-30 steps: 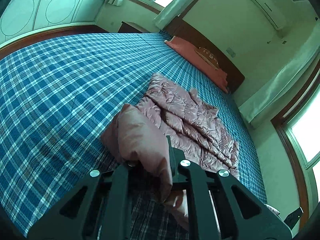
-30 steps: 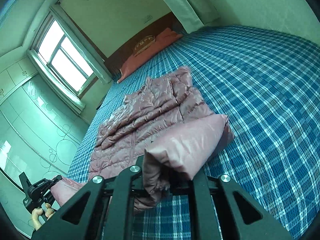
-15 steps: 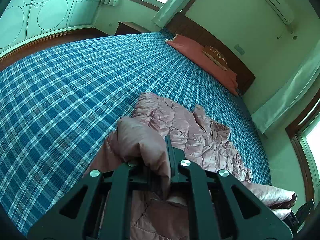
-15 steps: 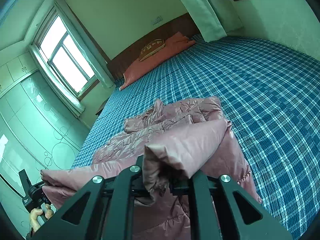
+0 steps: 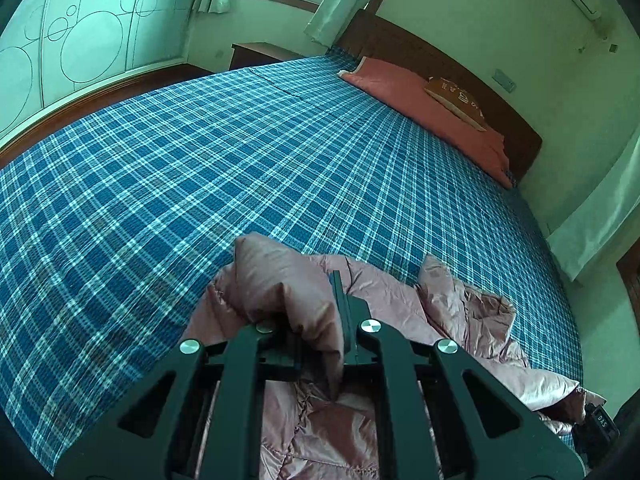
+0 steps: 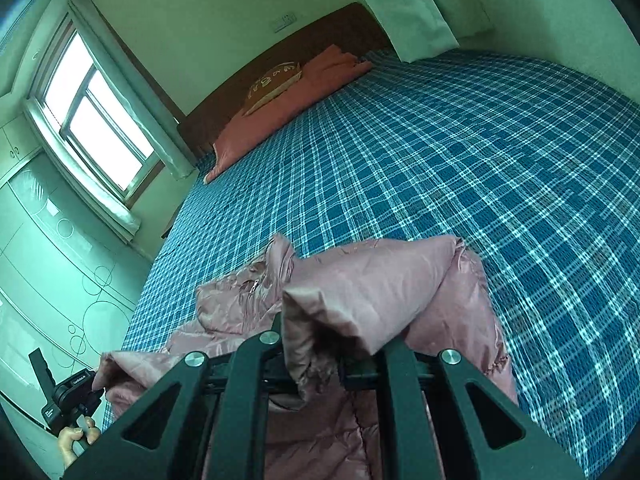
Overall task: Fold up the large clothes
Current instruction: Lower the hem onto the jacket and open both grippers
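Note:
A shiny pink puffer jacket (image 5: 472, 312) lies crumpled on the blue plaid bed (image 5: 200, 160). My left gripper (image 5: 320, 320) is shut on a puffed fold of the jacket's edge, held just above the rest of the garment. My right gripper (image 6: 320, 344) is shut on another fold of the same jacket (image 6: 368, 292), with the jacket's body spread beneath it. The left gripper (image 6: 76, 396) shows at the bottom left of the right wrist view, in a hand (image 6: 76, 438). The right gripper (image 5: 596, 424) peeks in at the lower right of the left wrist view.
Bare plaid sheet (image 6: 480, 160) stretches ahead to an orange pillow (image 5: 420, 100) with a small cushion (image 6: 276, 84) against the dark headboard. A wardrobe (image 5: 80, 40), a window (image 6: 96, 120) and a nightstand (image 5: 256, 50) stand beyond the bed's edge.
Both grippers have carried the held jacket edge forward toward the headboard, over the rest of the jacket. The garment now lies under and beside them instead of stretched out ahead.

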Demonstrator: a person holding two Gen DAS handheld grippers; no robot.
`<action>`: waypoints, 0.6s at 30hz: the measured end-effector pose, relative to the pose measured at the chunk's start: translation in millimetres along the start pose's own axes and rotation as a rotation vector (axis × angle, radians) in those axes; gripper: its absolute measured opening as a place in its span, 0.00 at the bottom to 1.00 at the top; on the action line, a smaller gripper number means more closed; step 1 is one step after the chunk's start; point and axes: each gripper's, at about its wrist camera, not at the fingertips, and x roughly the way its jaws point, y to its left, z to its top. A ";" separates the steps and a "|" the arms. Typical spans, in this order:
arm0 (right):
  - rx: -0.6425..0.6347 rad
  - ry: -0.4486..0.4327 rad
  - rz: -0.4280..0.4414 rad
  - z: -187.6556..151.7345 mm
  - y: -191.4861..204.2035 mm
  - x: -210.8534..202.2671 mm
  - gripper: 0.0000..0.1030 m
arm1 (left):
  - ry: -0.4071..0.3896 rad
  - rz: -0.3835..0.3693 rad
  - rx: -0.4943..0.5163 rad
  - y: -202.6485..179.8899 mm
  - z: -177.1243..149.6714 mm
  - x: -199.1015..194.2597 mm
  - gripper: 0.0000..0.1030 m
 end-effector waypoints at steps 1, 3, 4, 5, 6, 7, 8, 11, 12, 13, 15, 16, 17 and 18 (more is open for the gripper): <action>0.003 0.008 -0.005 4.1 -1.0 10.2 0.10 | 0.002 0.005 0.001 -2.6 4.2 7.4 0.10; -0.011 0.013 -0.027 10.0 1.6 24.6 0.10 | -0.001 0.019 0.027 -14.2 13.9 25.4 0.10; -0.021 0.013 -0.040 13.4 2.3 32.8 0.10 | -0.009 0.033 0.049 -21.5 17.7 33.4 0.10; -0.026 0.013 -0.047 15.4 4.2 37.0 0.10 | -0.017 0.047 0.072 -28.2 20.3 40.6 0.10; -0.029 0.014 -0.056 18.9 3.7 43.9 0.10 | -0.023 0.062 0.096 -34.9 22.9 47.2 0.10; -0.034 0.018 -0.066 22.0 4.3 50.6 0.10 | -0.026 0.087 0.135 -43.8 24.8 56.5 0.11; -0.034 0.018 -0.068 24.1 4.7 54.9 0.12 | -0.031 0.108 0.161 -49.4 25.9 62.8 0.12; -0.049 0.029 -0.073 30.4 9.1 66.3 0.19 | -0.041 0.151 0.201 -61.4 29.1 78.4 0.21; -0.051 0.031 -0.063 33.6 11.3 70.1 0.28 | -0.032 0.152 0.207 -62.5 30.0 82.3 0.31; -0.053 0.030 -0.053 34.8 13.3 70.6 0.33 | -0.023 0.143 0.209 -63.1 30.4 85.1 0.37; -0.057 0.008 -0.033 36.9 16.8 67.5 0.51 | -0.021 0.121 0.206 -63.2 30.9 84.5 0.51; -0.067 -0.008 -0.029 37.2 19.7 62.9 0.54 | -0.027 0.111 0.204 -62.5 31.2 82.1 0.52; -0.071 -0.016 -0.023 37.6 21.4 60.5 0.56 | -0.030 0.109 0.202 -61.9 30.9 79.6 0.55; -0.072 -0.017 -0.013 37.3 22.0 58.3 0.57 | -0.028 0.100 0.198 -61.1 30.9 75.9 0.58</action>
